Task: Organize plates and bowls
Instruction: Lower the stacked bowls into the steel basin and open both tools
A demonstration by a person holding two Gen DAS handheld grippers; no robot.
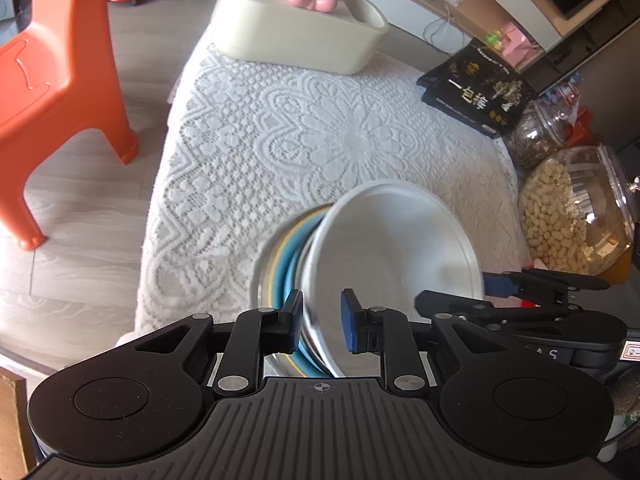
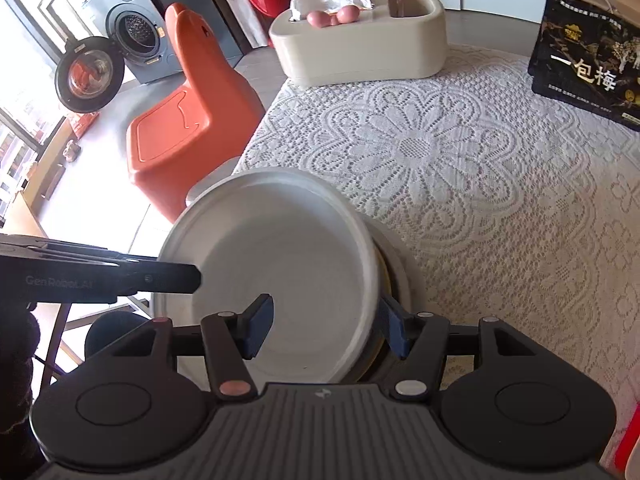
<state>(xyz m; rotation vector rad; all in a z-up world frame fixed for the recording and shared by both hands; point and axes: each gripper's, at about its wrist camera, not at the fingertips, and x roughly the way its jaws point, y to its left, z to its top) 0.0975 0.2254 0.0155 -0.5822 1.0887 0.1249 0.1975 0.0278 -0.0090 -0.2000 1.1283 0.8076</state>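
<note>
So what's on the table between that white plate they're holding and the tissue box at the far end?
Nothing but bare lace tablecloth lies between the white plate and the tissue box, in both wrist views.

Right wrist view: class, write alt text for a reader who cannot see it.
A tilted white round plate fills the centre, its rim between the right gripper's open blue-padded fingers, with the left gripper at its other edge. It leans over stacked dishes on a white lace tablecloth; behind stand a cream tissue box and an orange plastic chair.
</note>
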